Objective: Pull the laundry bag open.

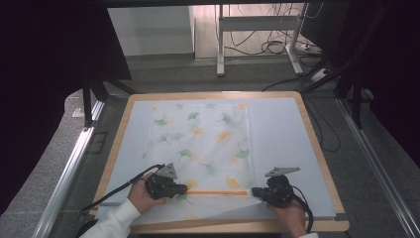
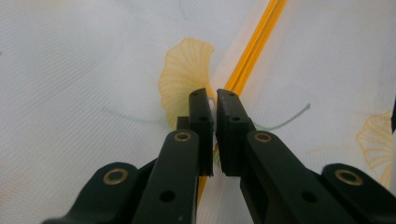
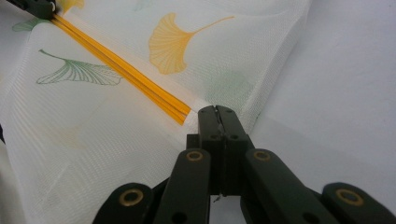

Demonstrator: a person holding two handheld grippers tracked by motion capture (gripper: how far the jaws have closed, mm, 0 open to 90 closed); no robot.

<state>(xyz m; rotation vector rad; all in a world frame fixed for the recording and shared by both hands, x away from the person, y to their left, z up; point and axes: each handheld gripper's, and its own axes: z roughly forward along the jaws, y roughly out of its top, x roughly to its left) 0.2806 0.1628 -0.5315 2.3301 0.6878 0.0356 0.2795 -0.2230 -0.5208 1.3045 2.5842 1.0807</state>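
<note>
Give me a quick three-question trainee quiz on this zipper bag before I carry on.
1. True or false: the right tool is shut on the mesh bag at the end of the orange zipper.
2. What does the left tool grip? A) the zipper's white pull B) a pen C) the table edge
3. What motif is printed on the bag?

Key: 1 true. 2 A. 3 ginkgo leaves, yellow and green.

The left gripper point(image 1: 181, 189) and right gripper point(image 1: 255, 191) are black, each topped by a grey three-cornered plate. Brass-ringed screws stud their fingers point(image 2: 201, 121). Black cables trail back, and a white sleeve point(image 1: 115, 221) covers the left forearm.
</note>
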